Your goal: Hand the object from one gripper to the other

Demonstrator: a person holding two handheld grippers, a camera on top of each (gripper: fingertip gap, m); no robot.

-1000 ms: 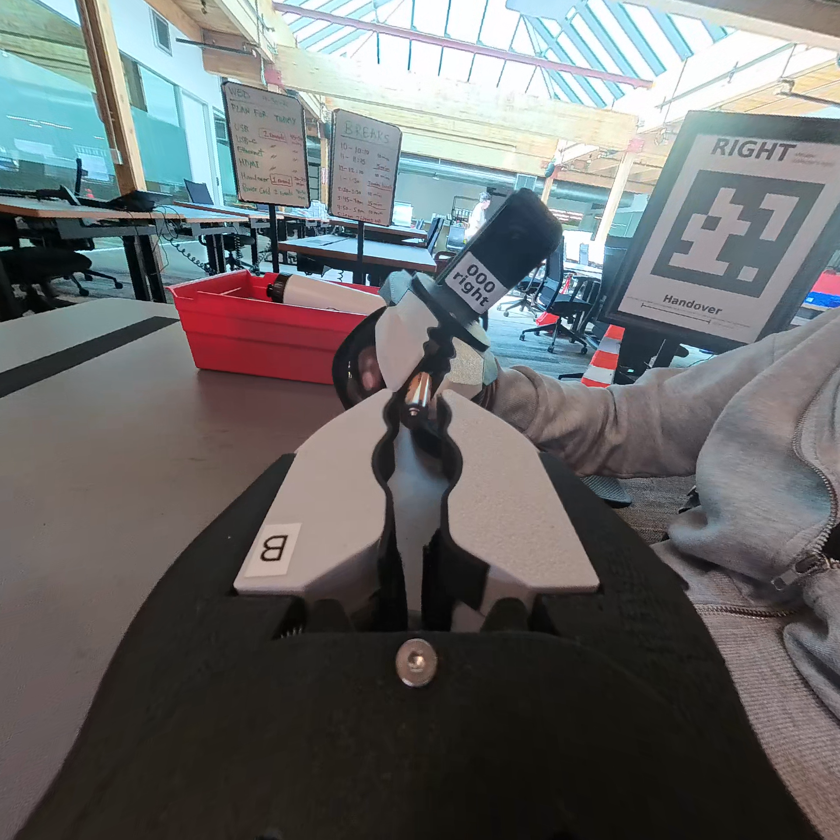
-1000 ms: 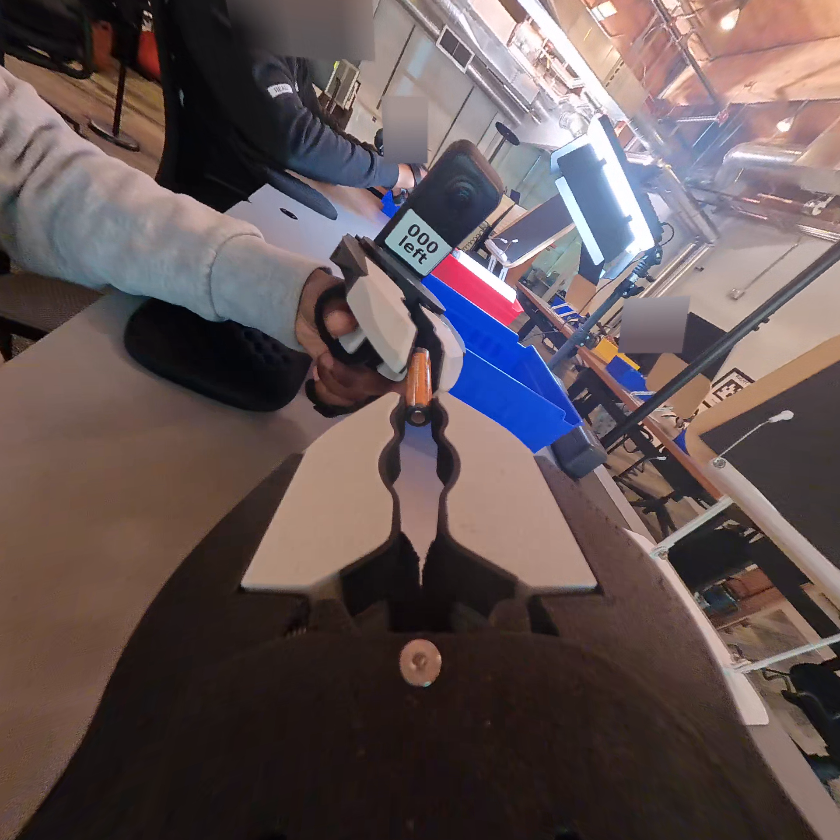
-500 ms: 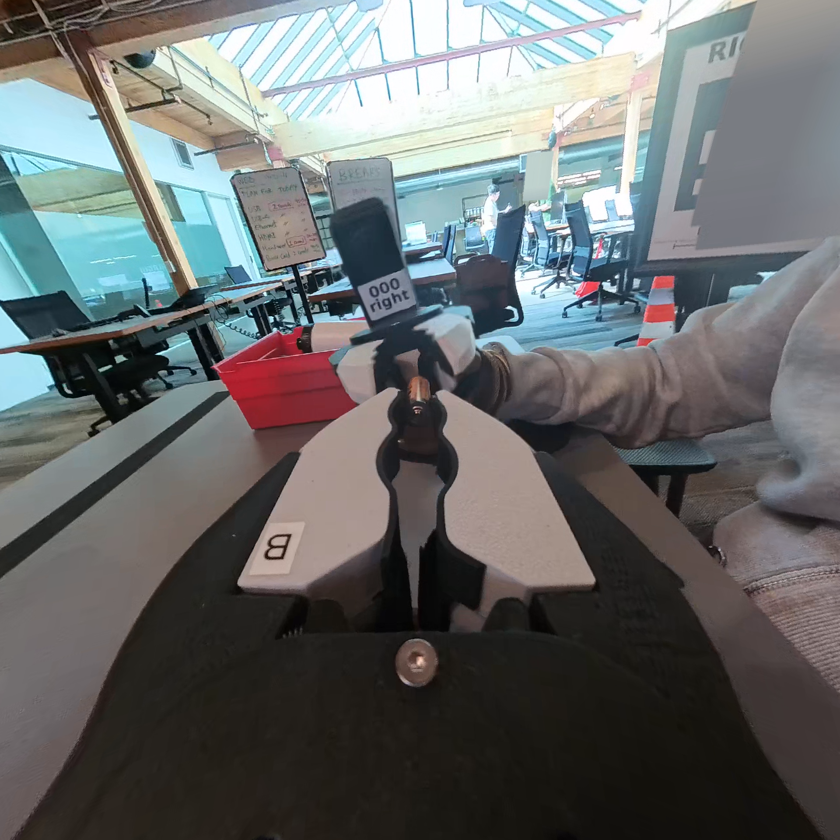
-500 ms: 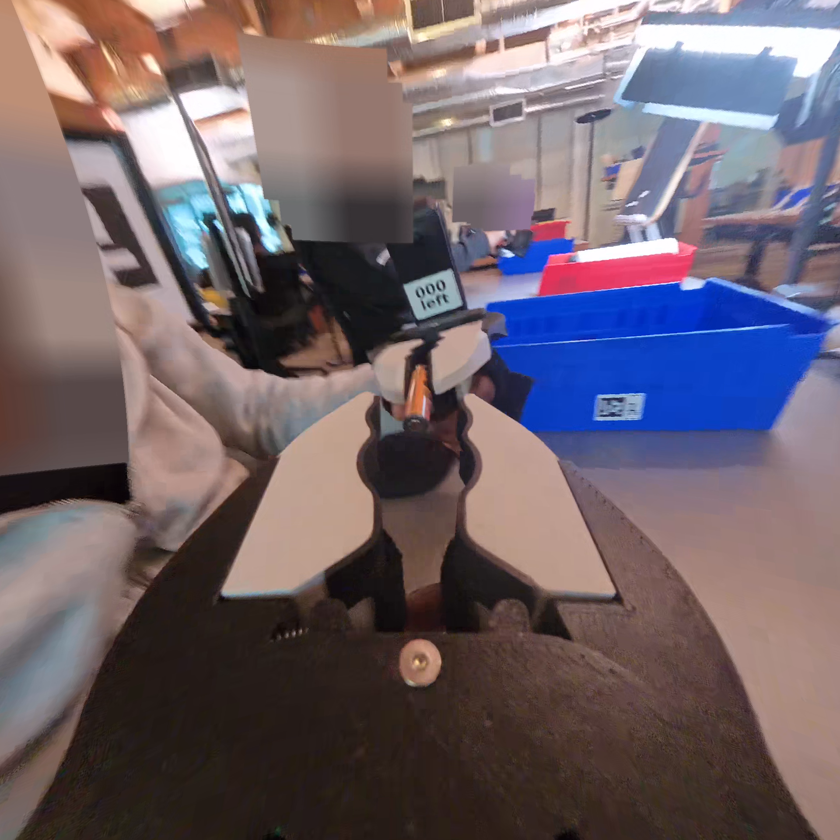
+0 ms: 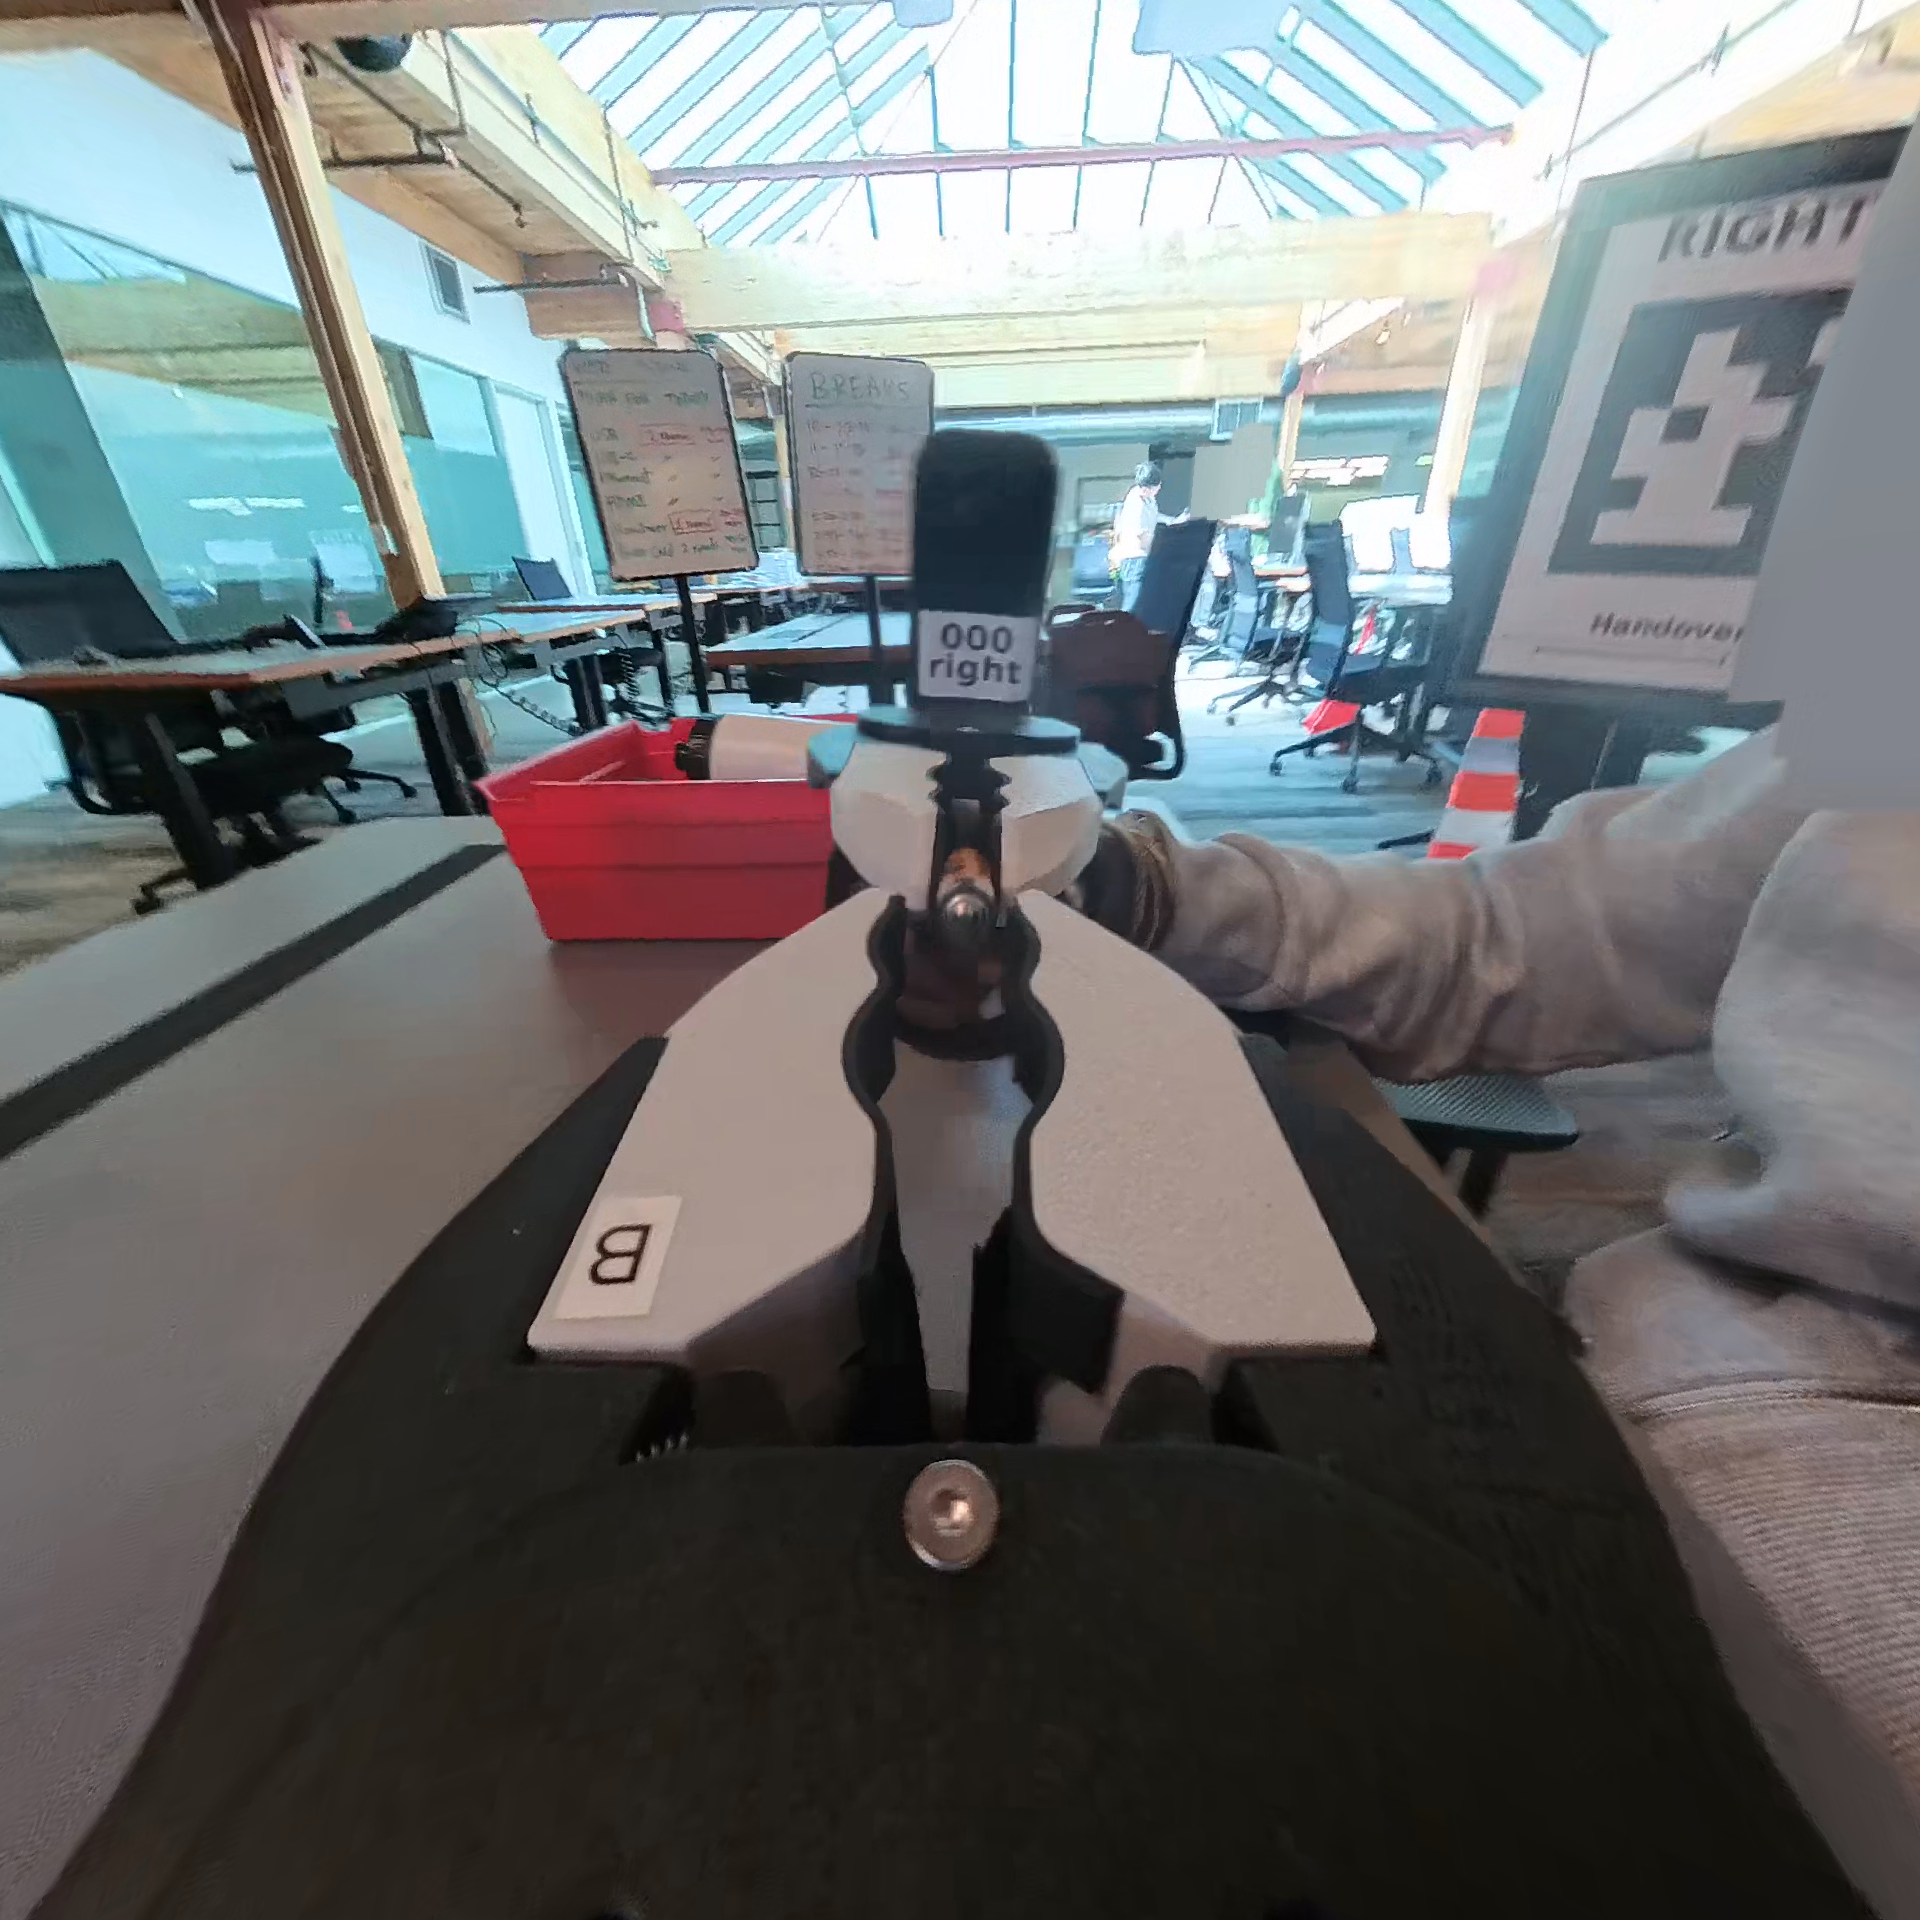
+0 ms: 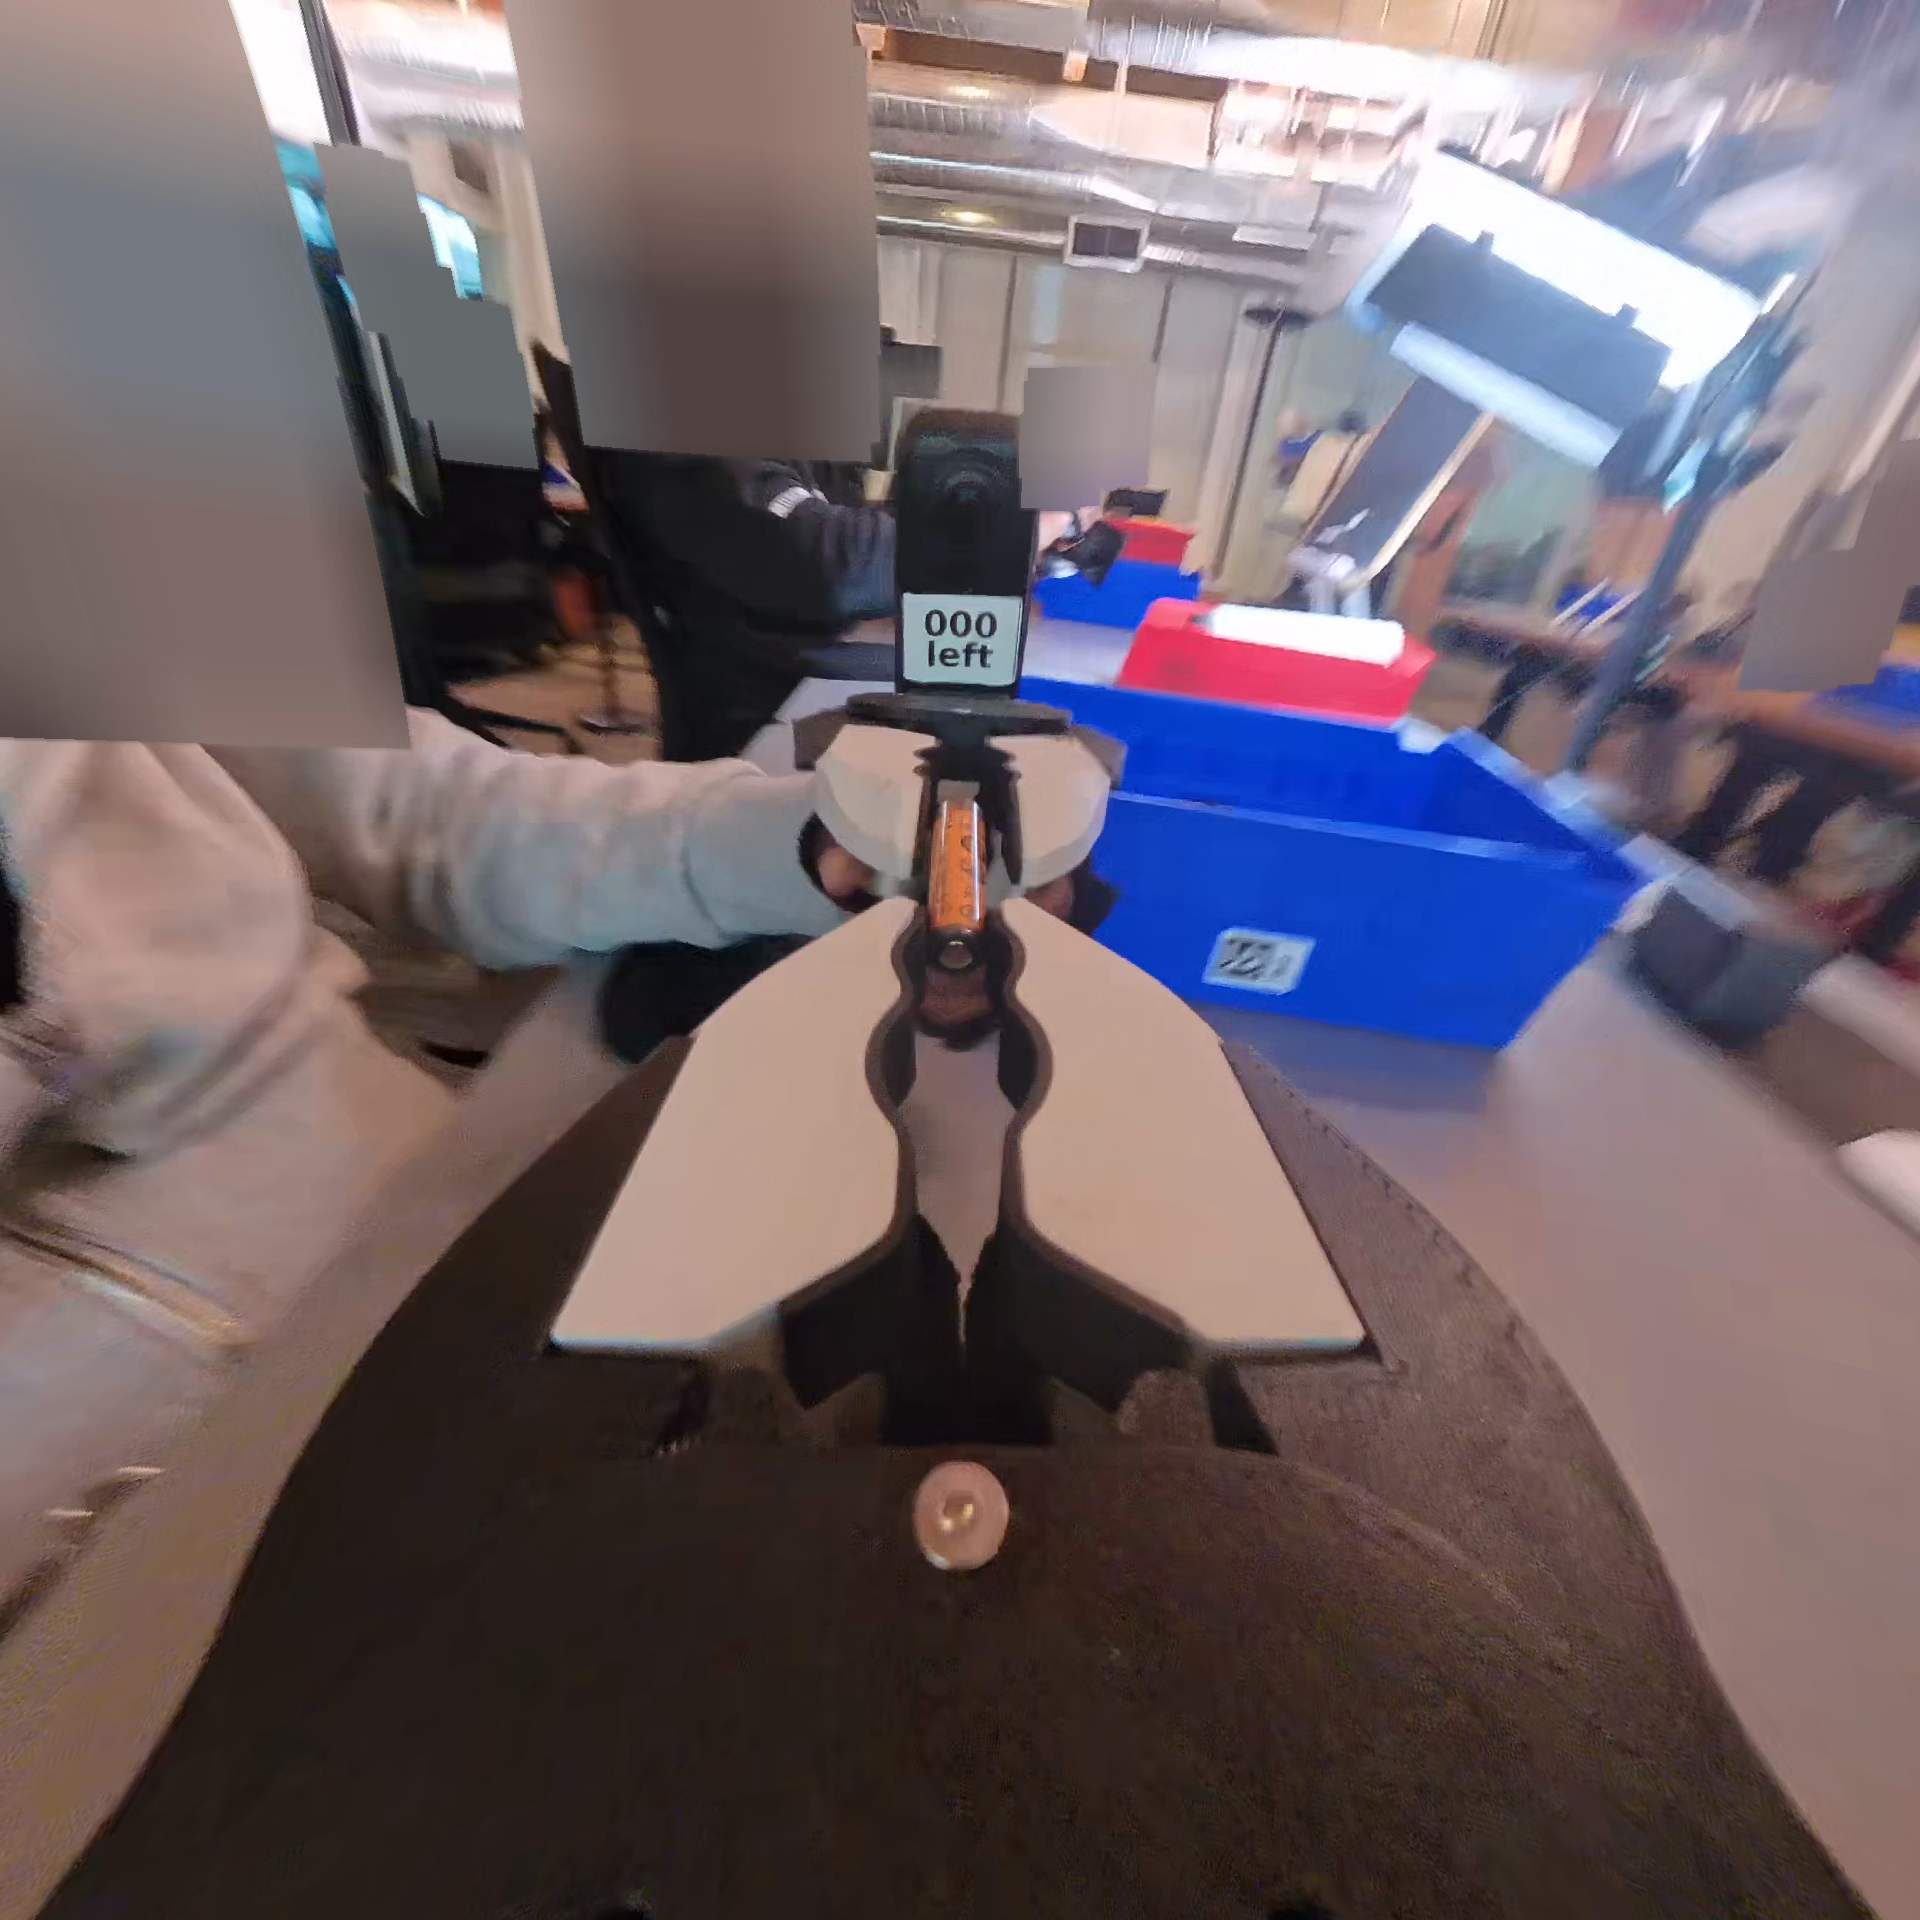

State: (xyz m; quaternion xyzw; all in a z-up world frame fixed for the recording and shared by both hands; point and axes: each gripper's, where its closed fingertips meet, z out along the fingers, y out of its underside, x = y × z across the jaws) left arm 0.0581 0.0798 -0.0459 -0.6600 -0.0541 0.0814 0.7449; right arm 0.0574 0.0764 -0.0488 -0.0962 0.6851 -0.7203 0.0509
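Left gripper (image 5: 958, 920): I saw my left gripper's white fingers drawn in on one end of the battery (image 5: 966, 906), at 12 o'clock in its own view; it was clenched on it.
Battery: a small orange and metal battery, held above the table (image 5: 260, 1143); in the right wrist view (image 6: 956, 868) it ran lengthwise from one gripper's tips to the other's.
Right gripper (image 6: 954, 940): my right gripper faced the left one nose to nose. Its tips were narrowed at the near end of the battery, but I could not tell whether they truly gripped it or only stood beside it.
Hands: a grey sleeve (image 5: 1455, 935) reached in from 3 o'clock in the left wrist view, and from 9 o'clock in the right wrist view (image 6: 520, 852).
Red bin (image 5: 665, 842): it sat on the table at 11 o'clock in the left wrist view, behind the grippers, with a white roll (image 5: 753, 746) lying in it.
Blue bin (image 6: 1382, 894): it stood at 2 o'clock in the right wrist view, well apart from the battery.
Sign board (image 5: 1683, 436): it stood at 2 o'clock in the left wrist view.
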